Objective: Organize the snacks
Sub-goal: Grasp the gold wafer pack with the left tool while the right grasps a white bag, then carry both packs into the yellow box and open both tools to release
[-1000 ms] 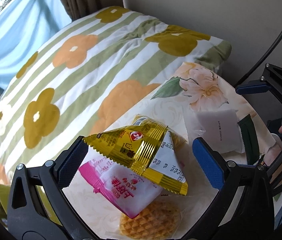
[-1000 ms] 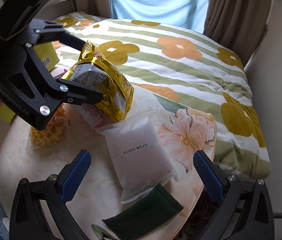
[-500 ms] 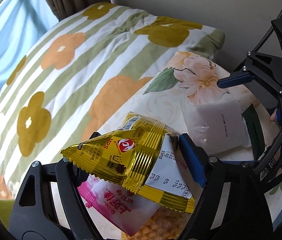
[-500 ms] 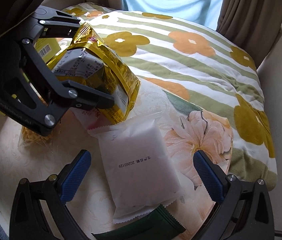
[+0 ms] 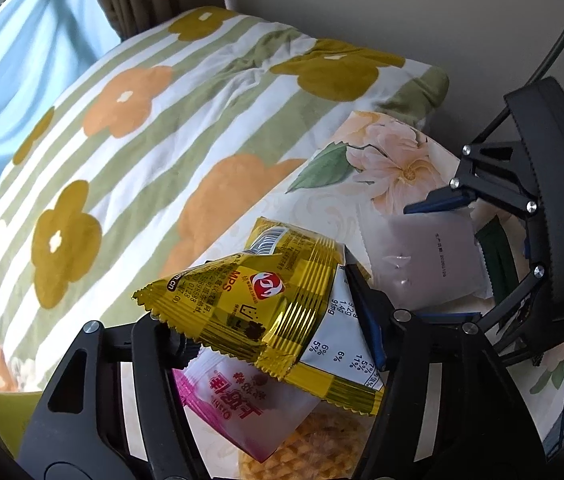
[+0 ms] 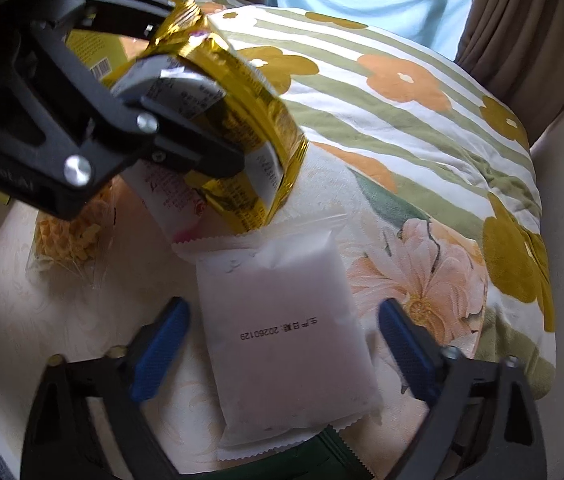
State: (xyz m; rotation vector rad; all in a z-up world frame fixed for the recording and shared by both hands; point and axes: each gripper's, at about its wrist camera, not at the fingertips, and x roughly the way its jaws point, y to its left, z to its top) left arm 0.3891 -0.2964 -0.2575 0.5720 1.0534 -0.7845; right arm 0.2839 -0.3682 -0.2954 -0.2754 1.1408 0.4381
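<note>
a: left hand-held gripper (image 5: 266, 320) is clenching the gold snack packet (image 5: 274, 304); its jaws have just been closing, and now the pads are pressing the packet from both sides. seen from the right wrist, that packet (image 6: 238, 120) is sitting tilted in the far left of the scene, over the other snacks.

b: and the right hand-held gripper (image 6: 282, 344)?

a: it is pointing down over the white packet (image 6: 282, 340), which is lying flat on the desk (image 6: 10, 320), near and in the middle. its jaws have just been closing too, with the packet between them, but the blue pads (image 6: 158, 352) are still standing apart from its edges, so nothing is being gripped yet.

b: what else is lying around?

a: a pink and white packet (image 5: 242, 404) is lying under the gold one, partly resting on a clear bag of yellow waffle snacks (image 5: 309, 452). a dark green packet (image 6: 333, 448) is peeking out from under the near edge of the white one. the desk is wearing a cream cloth with a big peach flower (image 6: 425, 276) on the right, and a striped floral pillow (image 6: 393, 92) is lying just beyond it, by the curtains (image 6: 521, 20).
</note>
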